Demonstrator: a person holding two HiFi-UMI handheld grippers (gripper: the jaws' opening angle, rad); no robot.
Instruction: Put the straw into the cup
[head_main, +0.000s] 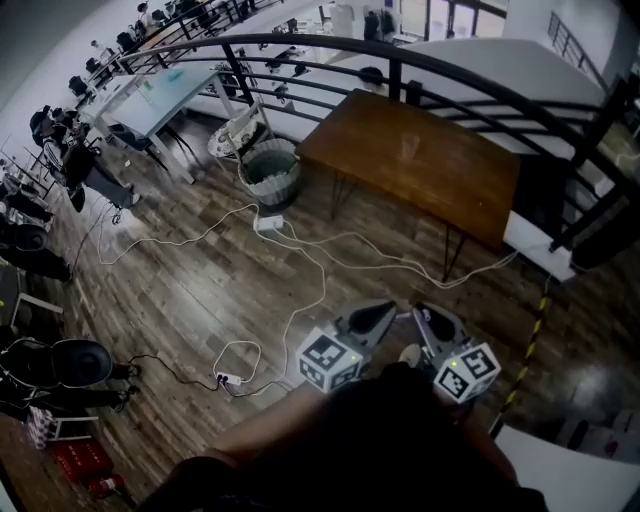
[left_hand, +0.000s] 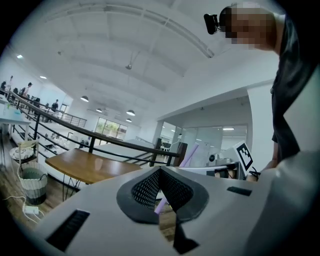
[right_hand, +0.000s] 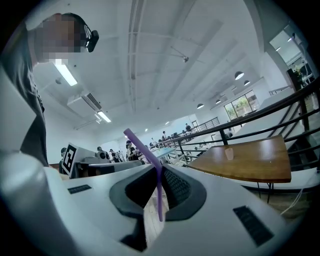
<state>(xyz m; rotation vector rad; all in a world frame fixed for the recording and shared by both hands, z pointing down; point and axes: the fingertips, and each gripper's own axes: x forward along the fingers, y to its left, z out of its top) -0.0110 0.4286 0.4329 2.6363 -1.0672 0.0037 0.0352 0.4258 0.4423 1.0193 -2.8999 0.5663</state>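
A purple bent straw (right_hand: 158, 192) stands upright between the pads of my right gripper (right_hand: 157, 190), which is shut on it. Its upper part leans left above the jaws. A small clear cup (right_hand: 229, 153) stands far off on a brown wooden table (right_hand: 250, 165); in the head view the cup (head_main: 410, 147) is well ahead of both grippers. My left gripper (left_hand: 161, 187) has its pads together, and the straw (left_hand: 161, 204) shows just beyond its tips. Low in the head view the left gripper (head_main: 372, 318) and the right gripper (head_main: 432, 322) are held close together over the floor.
White cables and a power strip (head_main: 268, 222) trail across the wooden floor between me and the table (head_main: 470, 190). A woven basket (head_main: 272, 172) stands left of the table. A black railing (head_main: 480, 85) curves behind it. Yellow-black tape (head_main: 530, 345) marks the floor at right.
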